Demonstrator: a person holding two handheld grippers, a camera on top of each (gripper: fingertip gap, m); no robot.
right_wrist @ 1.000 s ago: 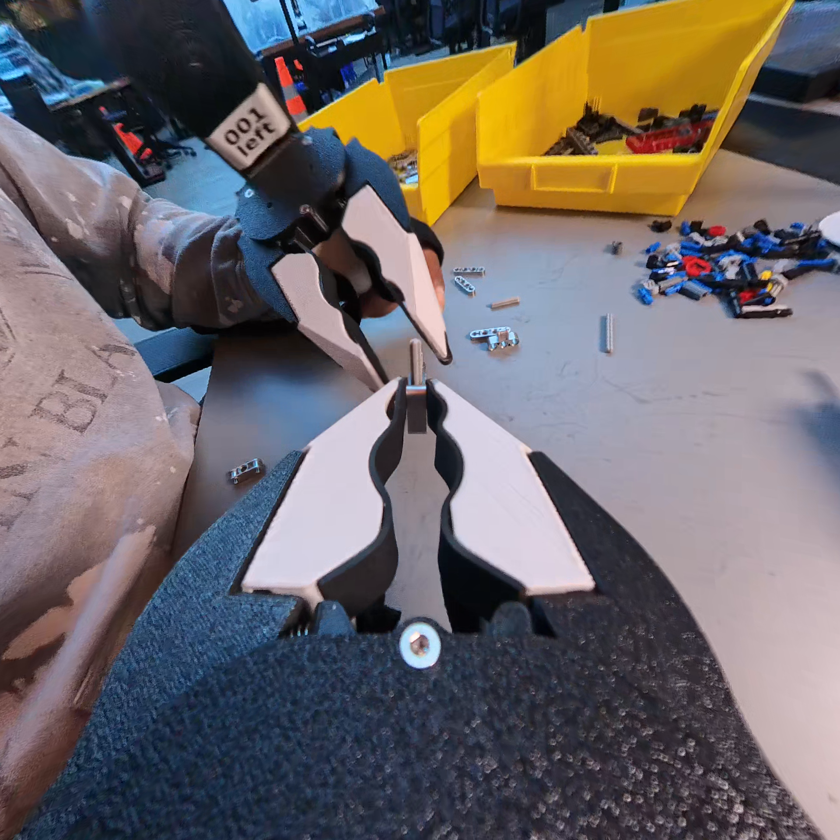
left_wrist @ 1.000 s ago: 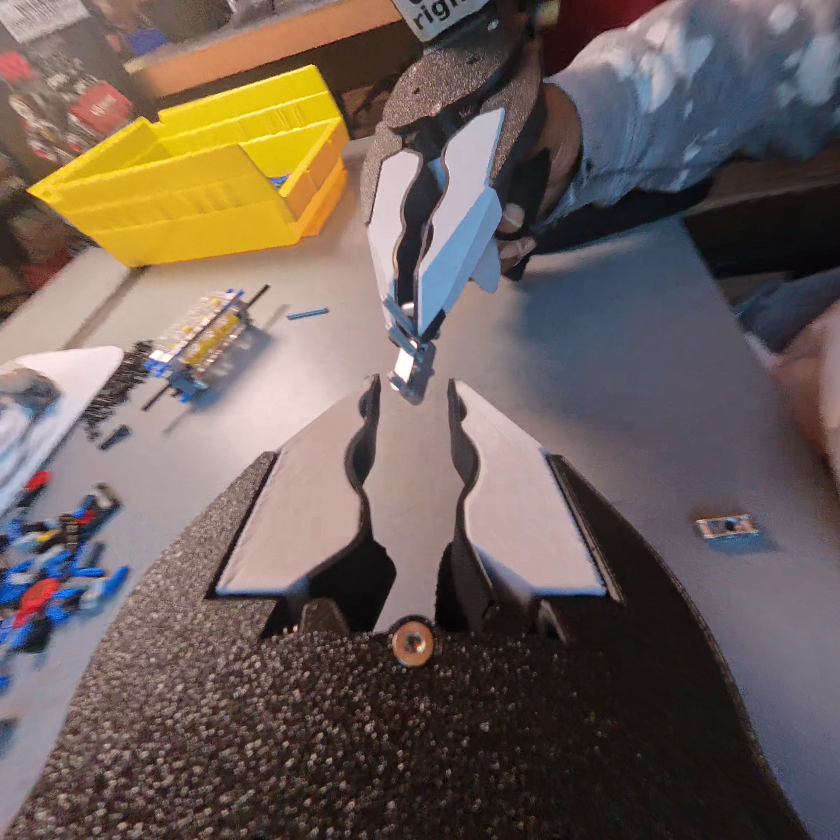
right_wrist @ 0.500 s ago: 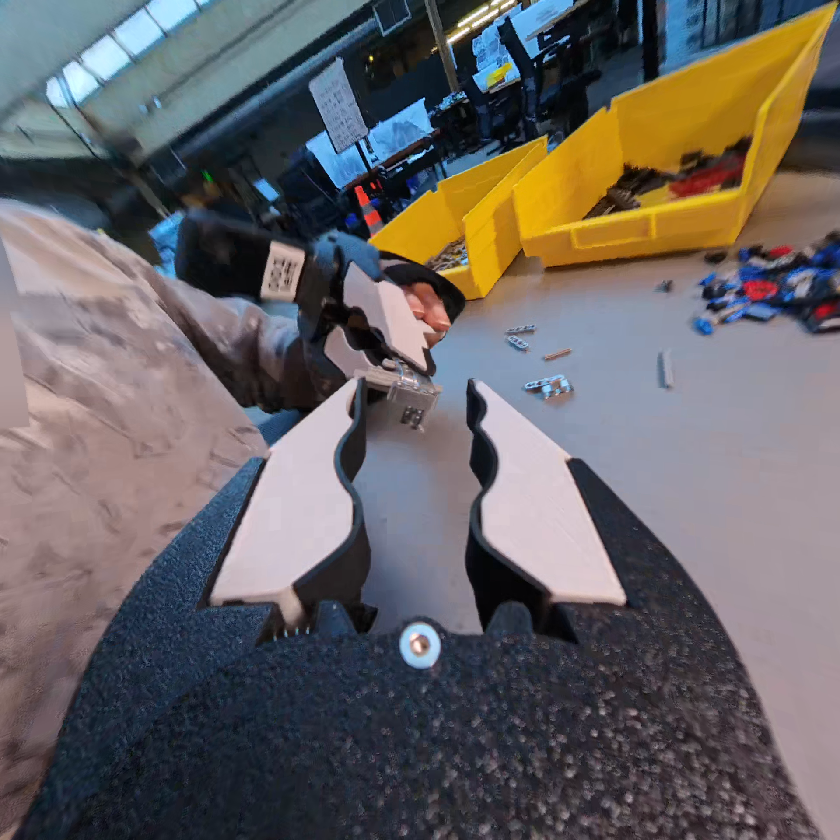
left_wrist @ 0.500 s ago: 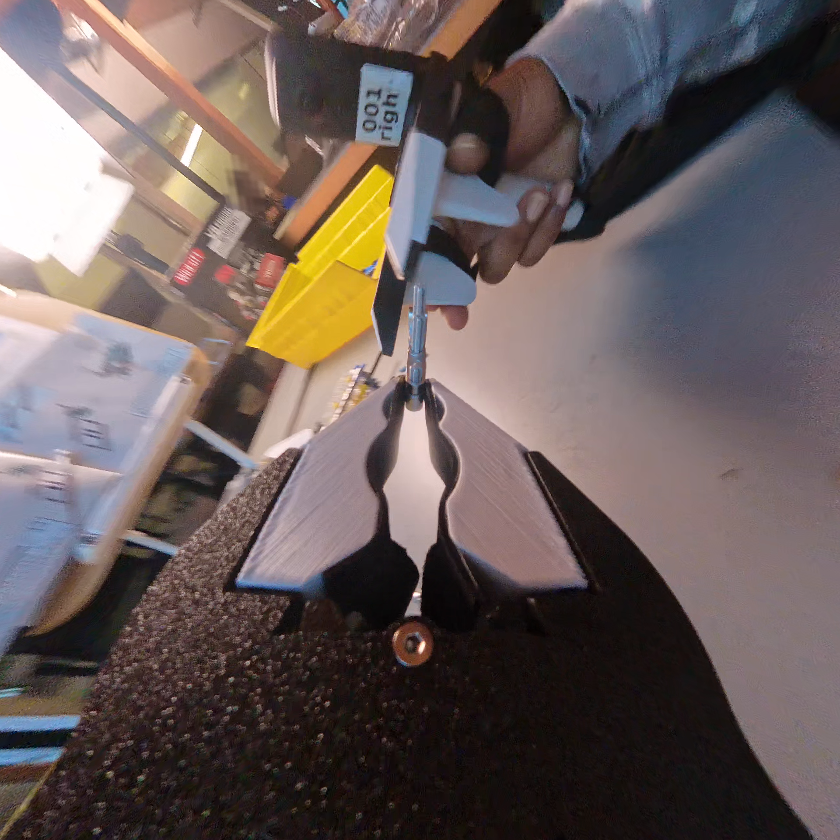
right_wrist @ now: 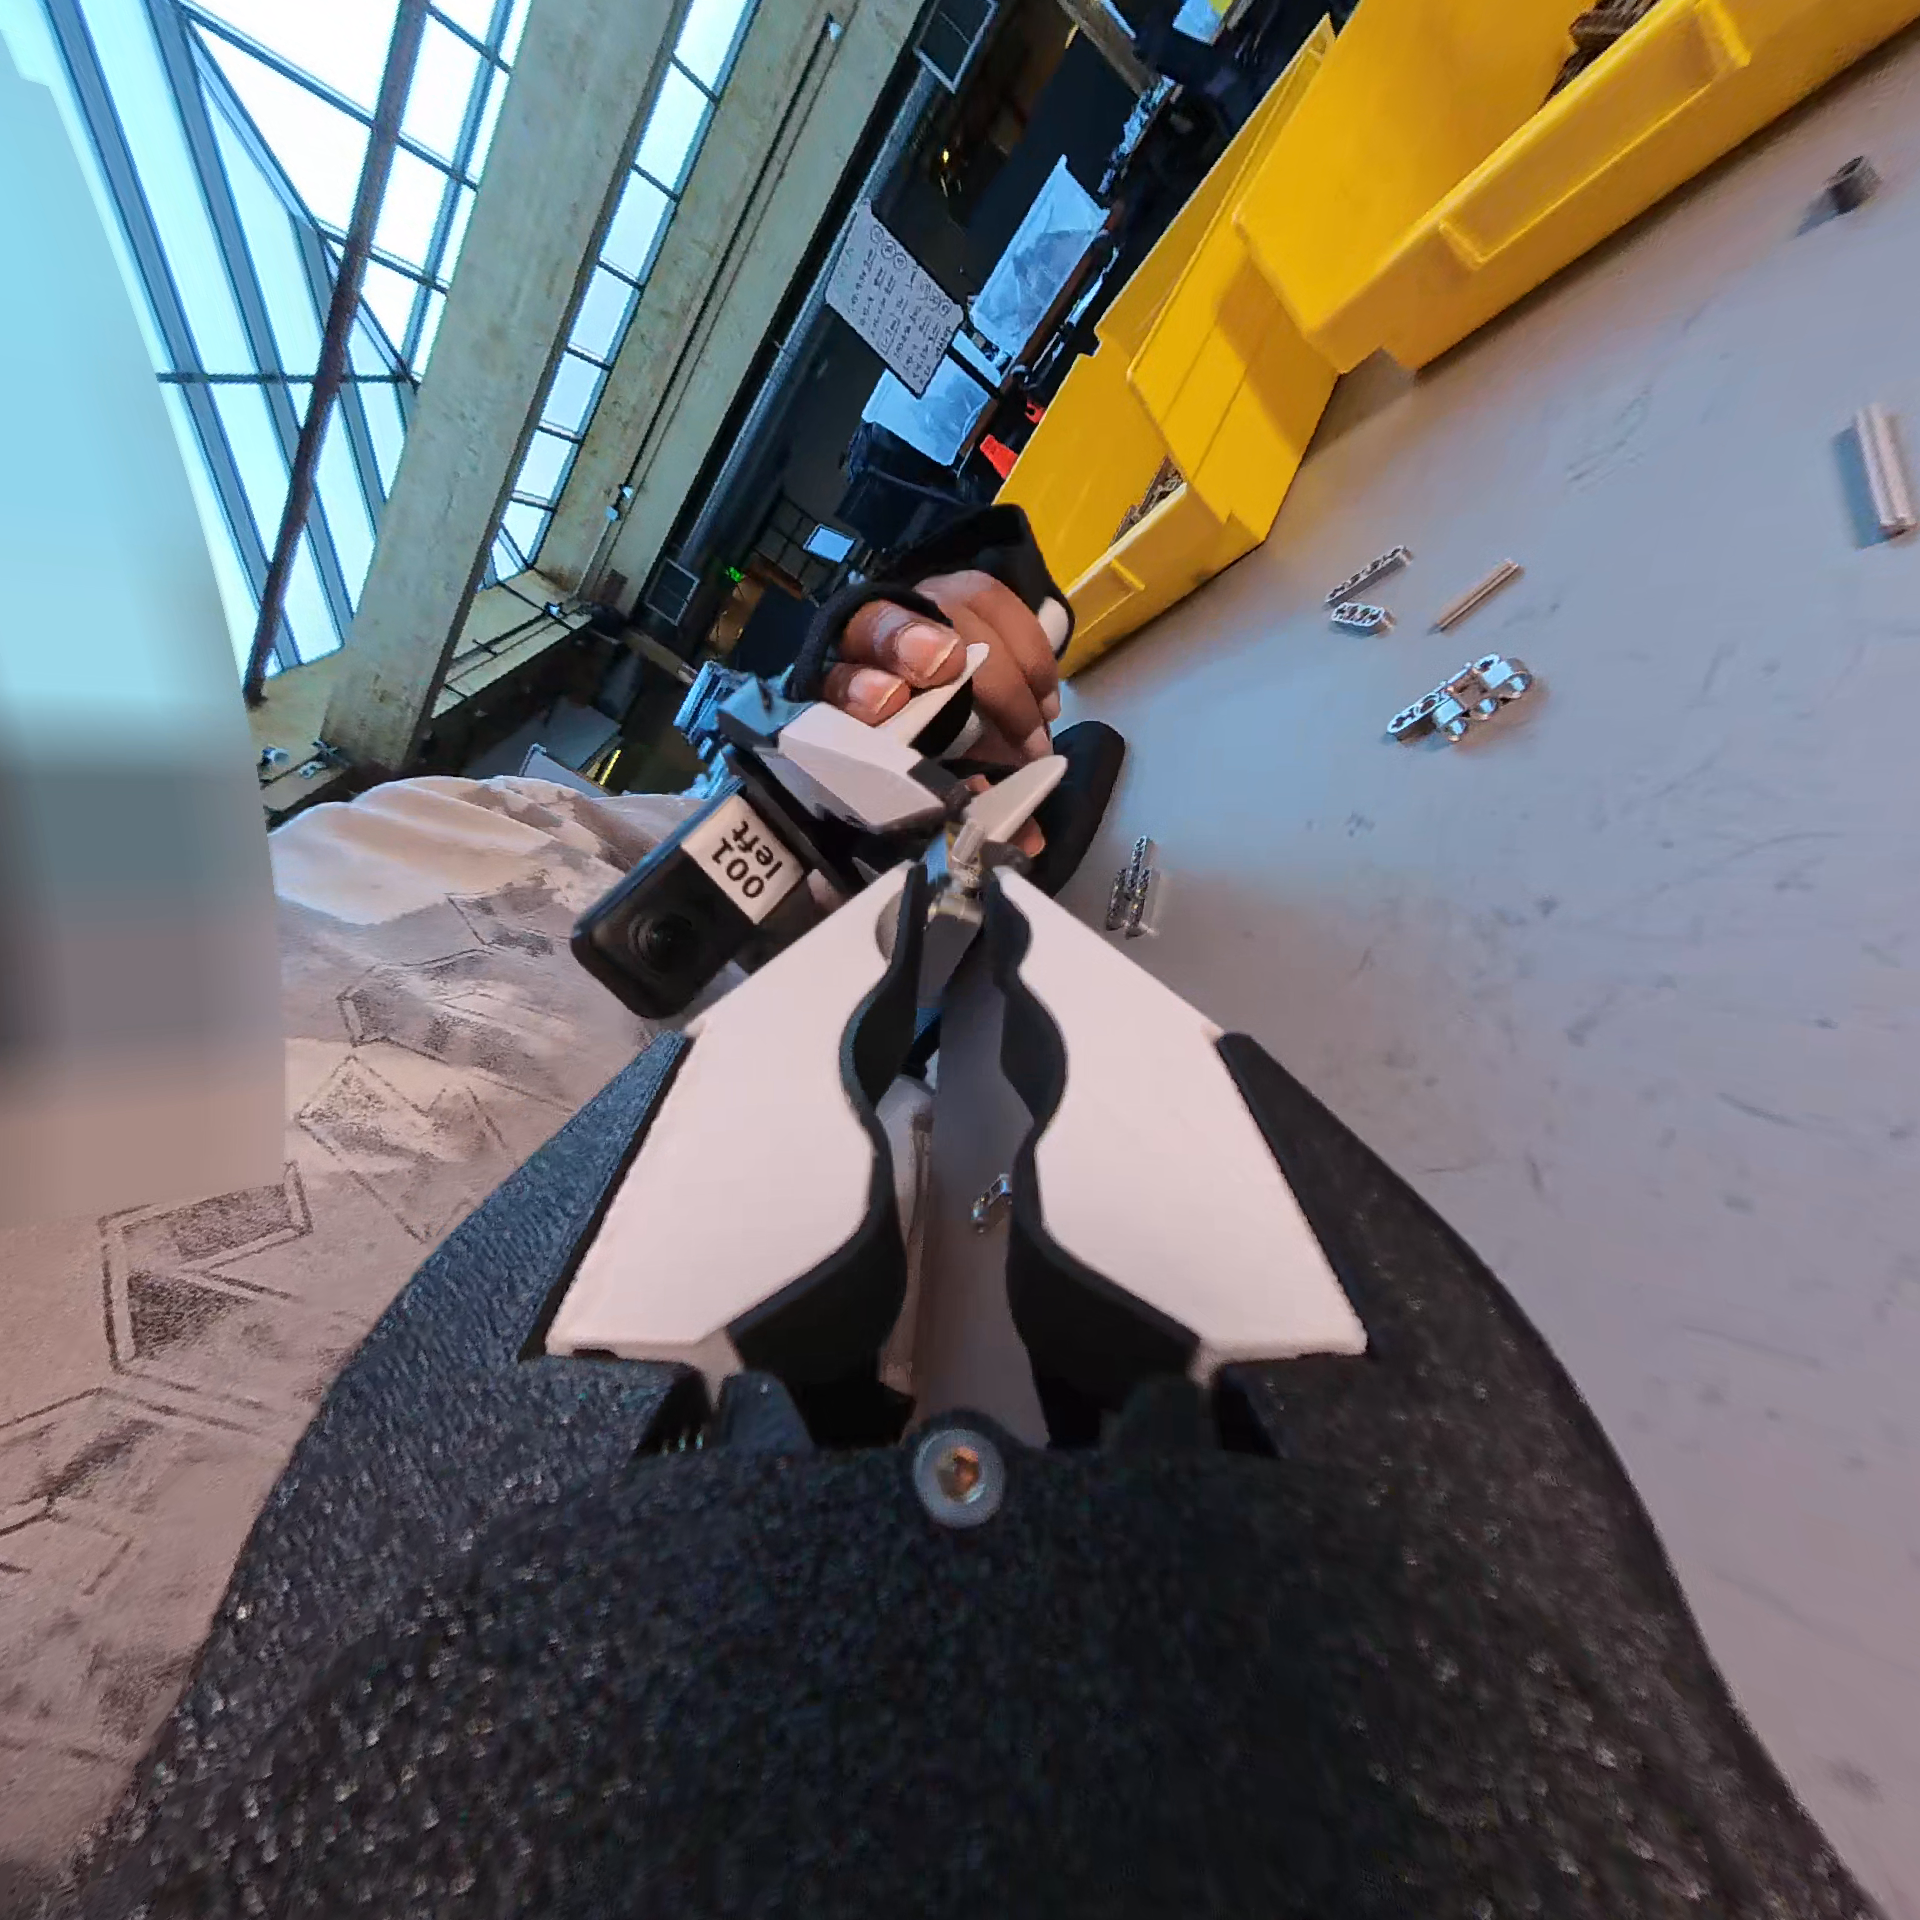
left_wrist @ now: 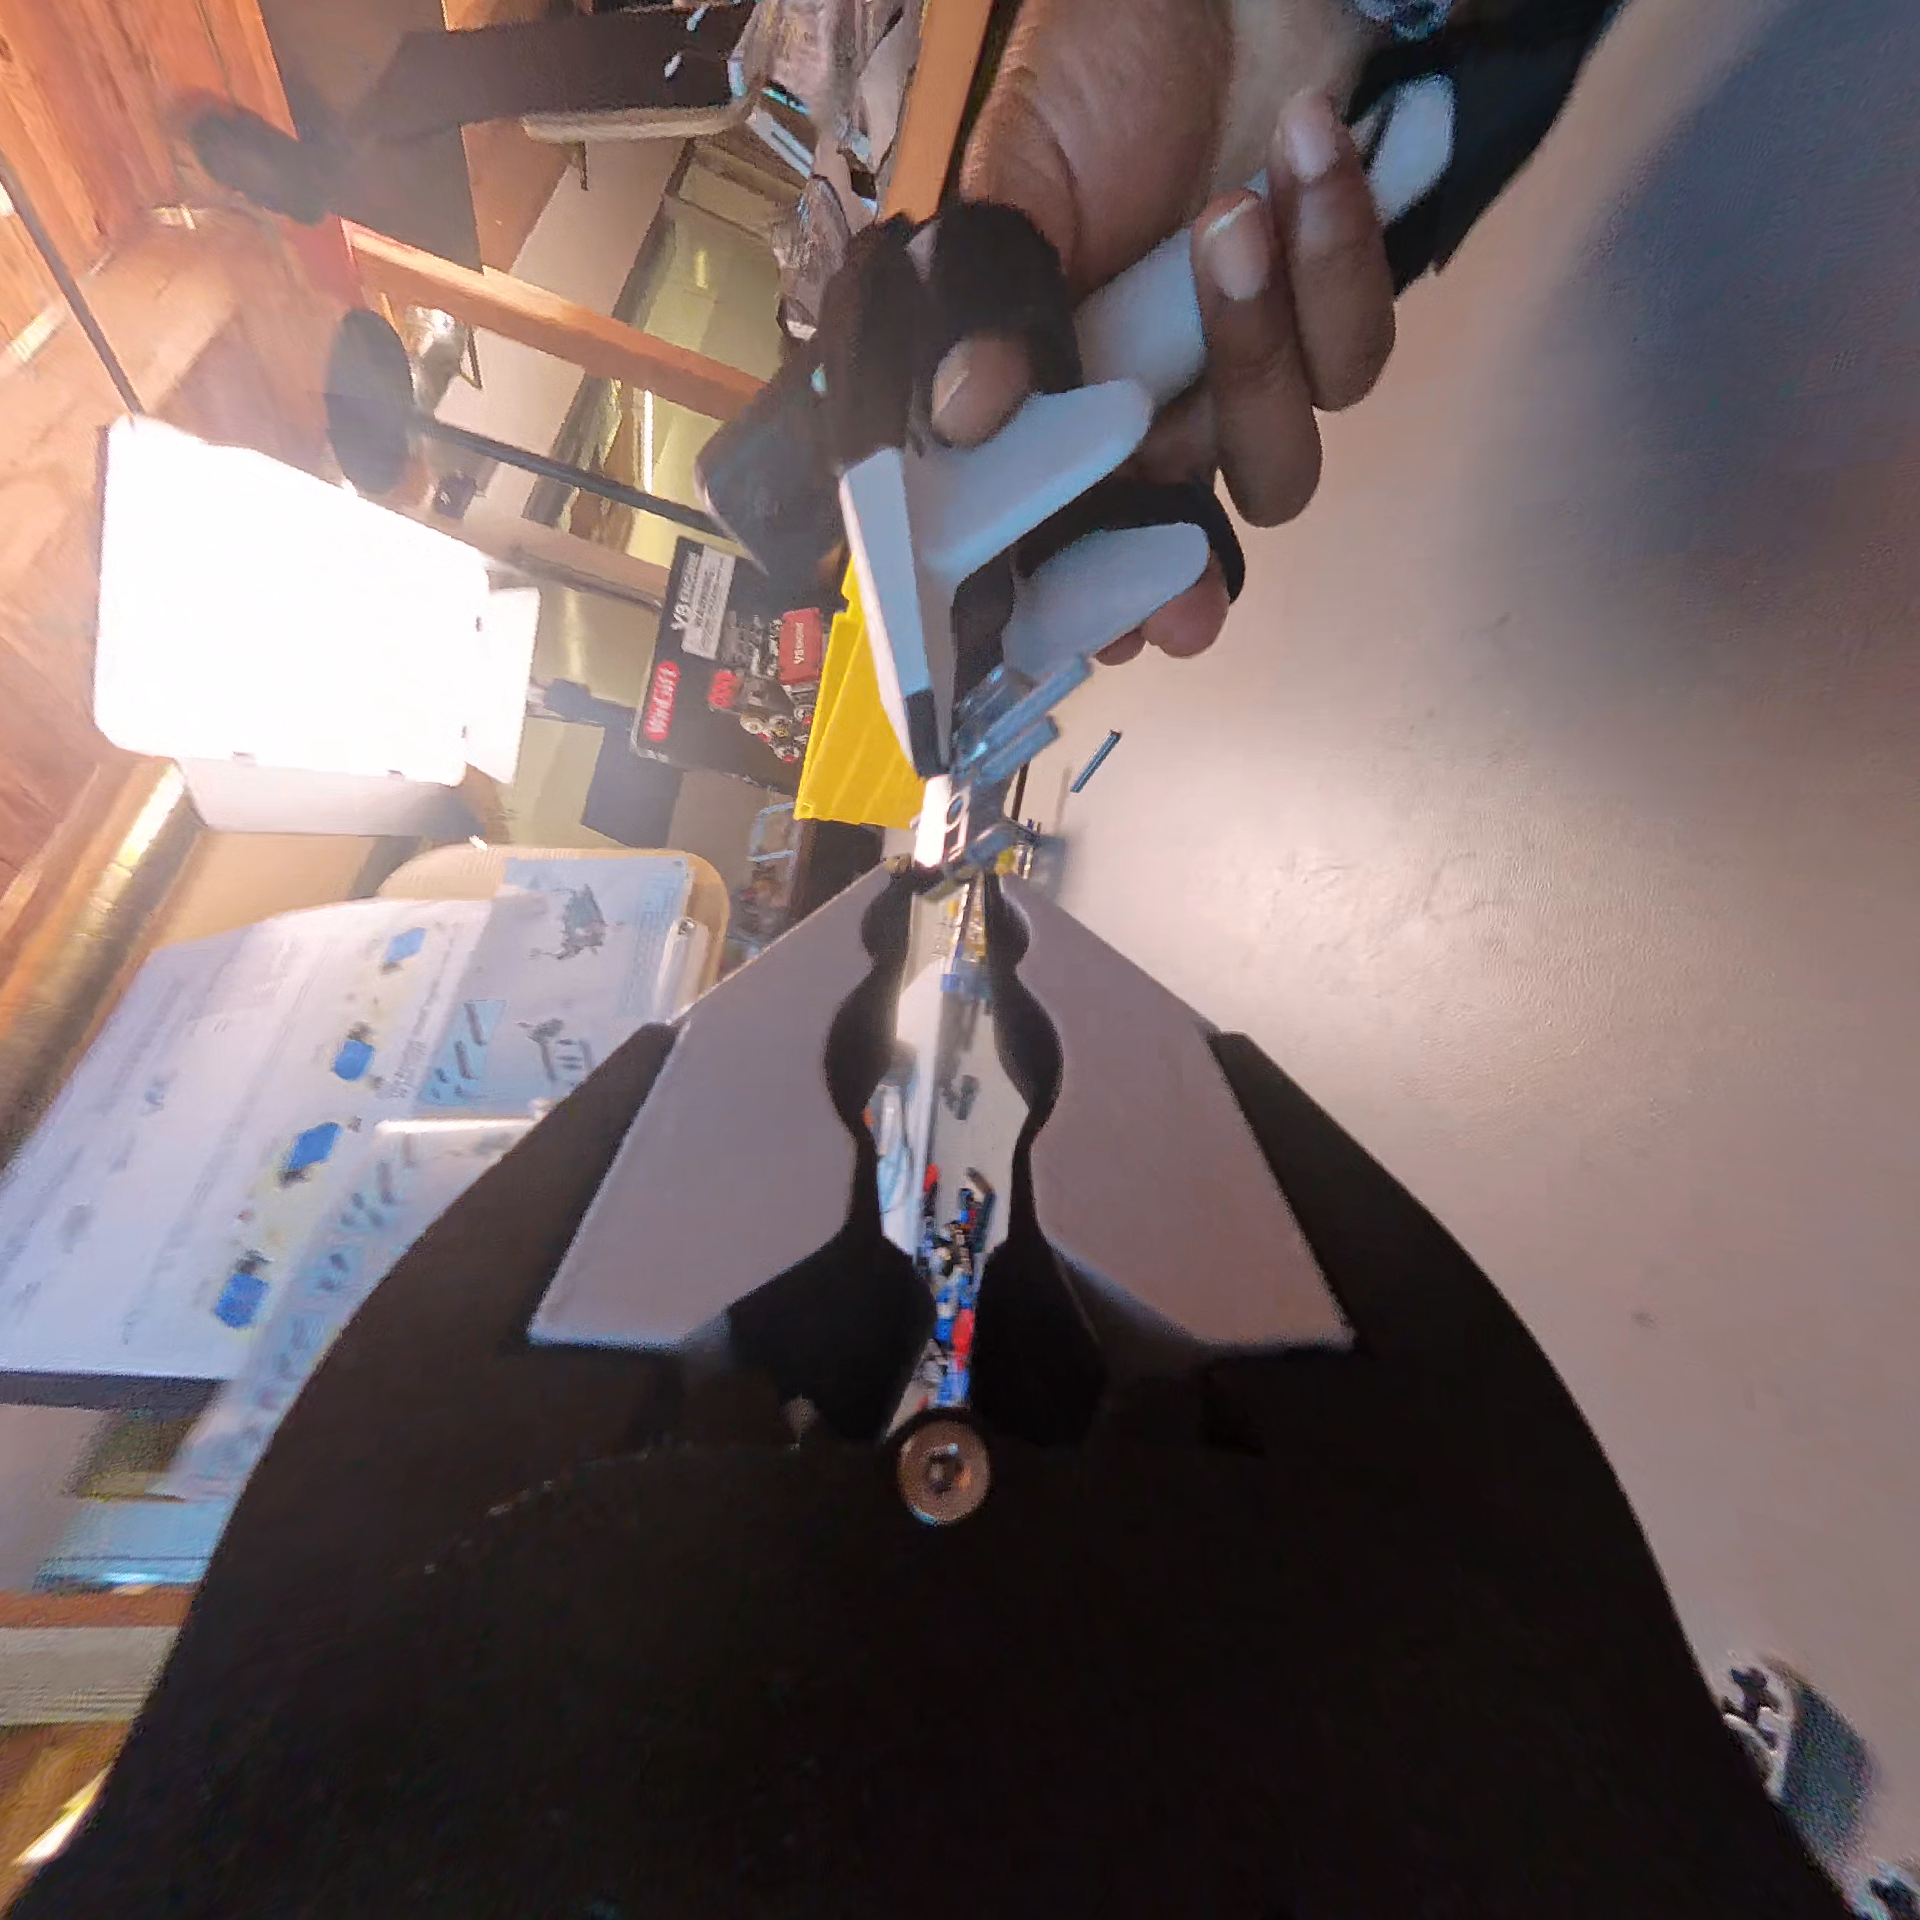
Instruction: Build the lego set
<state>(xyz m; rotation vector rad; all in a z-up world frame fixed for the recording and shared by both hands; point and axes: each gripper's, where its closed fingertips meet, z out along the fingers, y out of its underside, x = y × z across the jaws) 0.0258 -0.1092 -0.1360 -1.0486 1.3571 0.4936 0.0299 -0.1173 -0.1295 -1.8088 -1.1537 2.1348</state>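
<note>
A small grey assembly of plastic beams (left_wrist: pixel 971 821) hangs in the air above the grey table (left_wrist: pixel 1558 987), between my two grippers. My left gripper (left_wrist: pixel 940 881) is shut on its near end. The right gripper (left_wrist: pixel 935 748) comes down from above in a person's hand and clamps the far part, with grey beams (left_wrist: pixel 1018 707) sticking out beside its fingers. In the right wrist view my right gripper (right_wrist: pixel 954 881) is shut on the grey assembly (right_wrist: pixel 961 857). The left gripper (right_wrist: pixel 971 805) grips it from the other side.
Yellow bins (right_wrist: pixel 1403 260) stand at the far edge of the table (right_wrist: pixel 1558 1039). Loose grey beams (right_wrist: pixel 1460 701) (right_wrist: pixel 1138 899) and a grey axle (right_wrist: pixel 1886 483) lie on it. An instruction sheet (left_wrist: pixel 312 1091) and a pile of blue and red pieces (left_wrist: pixel 951 1278) lie to the left. Less than 4 cm separates the two grippers' tips.
The left gripper closed on the assembly and the right let go. The right gripper has now closed on it again. Both grippers have lifted and rolled sideways.
</note>
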